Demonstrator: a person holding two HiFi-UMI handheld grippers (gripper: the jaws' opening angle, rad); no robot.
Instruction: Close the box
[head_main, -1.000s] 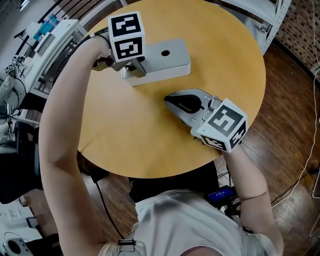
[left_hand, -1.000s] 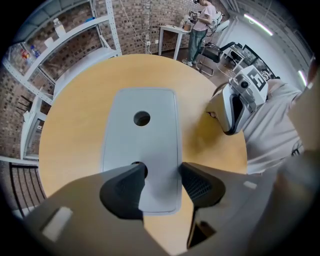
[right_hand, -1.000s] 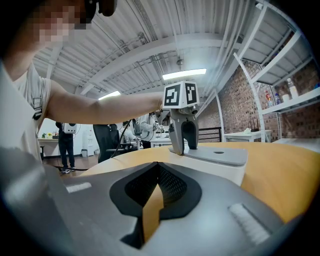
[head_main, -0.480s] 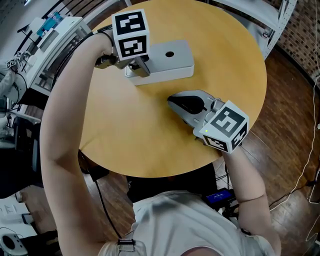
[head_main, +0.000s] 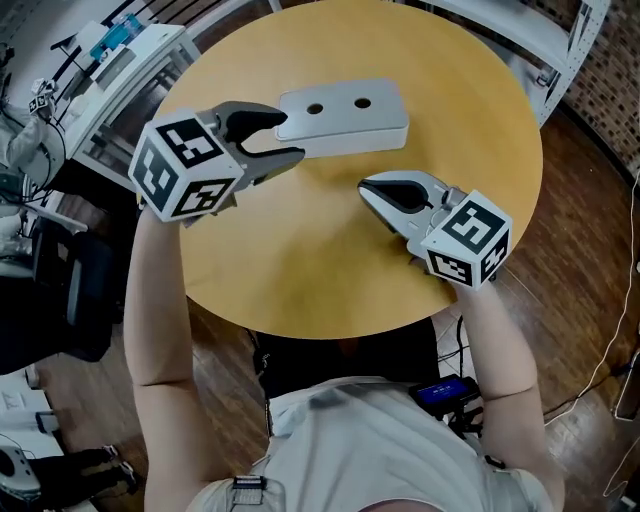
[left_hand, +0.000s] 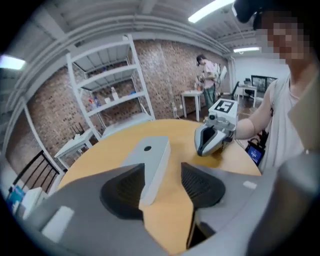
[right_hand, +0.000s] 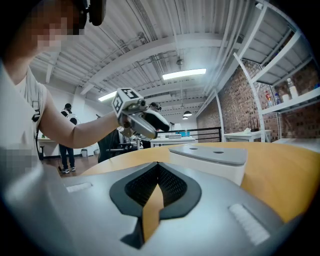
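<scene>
The flat grey box (head_main: 345, 117) lies shut on the round wooden table (head_main: 300, 260), its lid level, with two round holes on top. My left gripper (head_main: 290, 136) hangs raised at the box's left end. Its jaws have just been closing but still stand apart, with nothing pressed between the pads. In the left gripper view (left_hand: 162, 182) the box (left_hand: 150, 160) lies beyond and below the pads. My right gripper (head_main: 372, 190) rests low in front of the box, apart from it, jaws shut and empty. Its own view (right_hand: 158, 170) shows the box (right_hand: 215, 157) ahead to the right.
The table's near edge runs just below both grippers. A white rack (head_main: 110, 60) with small items stands off the table's upper left. White metal shelves (left_hand: 110, 85) line a brick wall, and a person (left_hand: 207, 75) stands far behind.
My left gripper has lifted off the box's left end, drawn back to the left and tipped up towards level. This uncovers a second hole in the lid. The right gripper has stayed still.
</scene>
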